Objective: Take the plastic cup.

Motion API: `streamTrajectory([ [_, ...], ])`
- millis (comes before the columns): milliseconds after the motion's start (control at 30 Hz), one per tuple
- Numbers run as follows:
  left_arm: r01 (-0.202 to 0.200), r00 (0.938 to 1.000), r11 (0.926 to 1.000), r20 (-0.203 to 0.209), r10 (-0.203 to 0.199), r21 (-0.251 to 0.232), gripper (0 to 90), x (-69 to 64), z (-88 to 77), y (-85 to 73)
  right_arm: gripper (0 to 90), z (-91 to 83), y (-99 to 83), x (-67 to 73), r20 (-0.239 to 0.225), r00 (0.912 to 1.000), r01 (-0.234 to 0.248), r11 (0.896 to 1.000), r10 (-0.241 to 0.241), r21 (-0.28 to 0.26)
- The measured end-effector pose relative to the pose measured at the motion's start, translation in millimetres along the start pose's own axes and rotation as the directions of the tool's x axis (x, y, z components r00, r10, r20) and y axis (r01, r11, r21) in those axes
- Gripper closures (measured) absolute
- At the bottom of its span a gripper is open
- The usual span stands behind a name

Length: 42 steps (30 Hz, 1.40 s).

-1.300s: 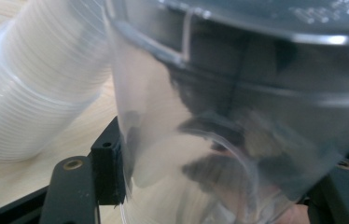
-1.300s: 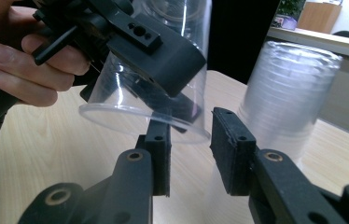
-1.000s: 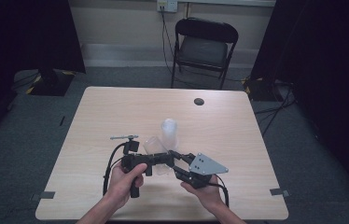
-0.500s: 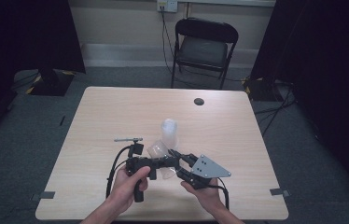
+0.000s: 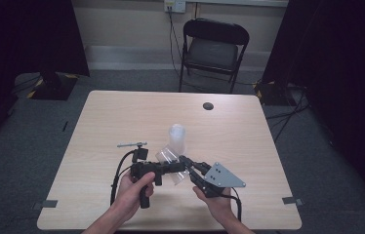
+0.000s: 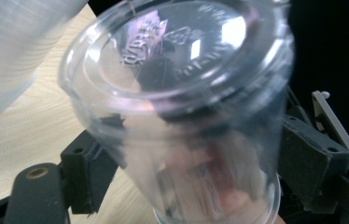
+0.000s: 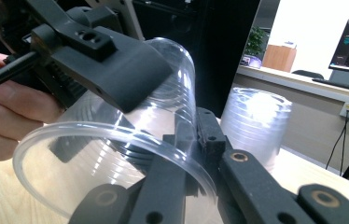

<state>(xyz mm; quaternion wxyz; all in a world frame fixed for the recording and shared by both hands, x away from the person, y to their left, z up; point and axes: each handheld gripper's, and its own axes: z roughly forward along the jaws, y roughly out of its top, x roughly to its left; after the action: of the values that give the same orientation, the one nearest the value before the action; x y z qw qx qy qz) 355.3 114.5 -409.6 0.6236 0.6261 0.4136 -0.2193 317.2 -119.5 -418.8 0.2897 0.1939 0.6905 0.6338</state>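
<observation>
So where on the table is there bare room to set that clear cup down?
The far left stretch of the table and its right side below the dark disc are bare. It is crowded near the cup stack, metal tool and held cup.

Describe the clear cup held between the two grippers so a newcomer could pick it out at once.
On the wooden table, look at the near edge, where the person's two hands meet. The clear plastic cup lies tilted there, its rim pinched by the right gripper. Unlike the upside-down stack of cups standing just behind, it is single and off the table.
</observation>
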Motion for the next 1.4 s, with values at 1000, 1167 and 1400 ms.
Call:
streamTrajectory([
  [1000, -0.169, 0.9802, 0.9855, -0.103, 0.169, 0.005, 16.1, 0.5, -7.4, 1.7, 90.0, -12.6, -2.3, -21.2, -0.015, 0.9927, -0.117, 0.985, 0.119, 0.124],
  [1167, -0.194, 0.9731, 0.9810, -0.125, 0.194, 0.012, 16.1, 0.9, -9.2, 1.4, 90.0, -14.1, -0.5, -26.4, 0.007, 0.9894, -0.145, 0.979, 0.145, 0.141],
  [1400, -0.247, 0.9576, 0.9689, -0.149, 0.247, 0.015, 15.9, 1.0, -11.0, -0.2, 90.0, -16.2, 1.7, -34.2, 0.006, 0.9835, -0.179, 0.965, 0.181, 0.190],
])
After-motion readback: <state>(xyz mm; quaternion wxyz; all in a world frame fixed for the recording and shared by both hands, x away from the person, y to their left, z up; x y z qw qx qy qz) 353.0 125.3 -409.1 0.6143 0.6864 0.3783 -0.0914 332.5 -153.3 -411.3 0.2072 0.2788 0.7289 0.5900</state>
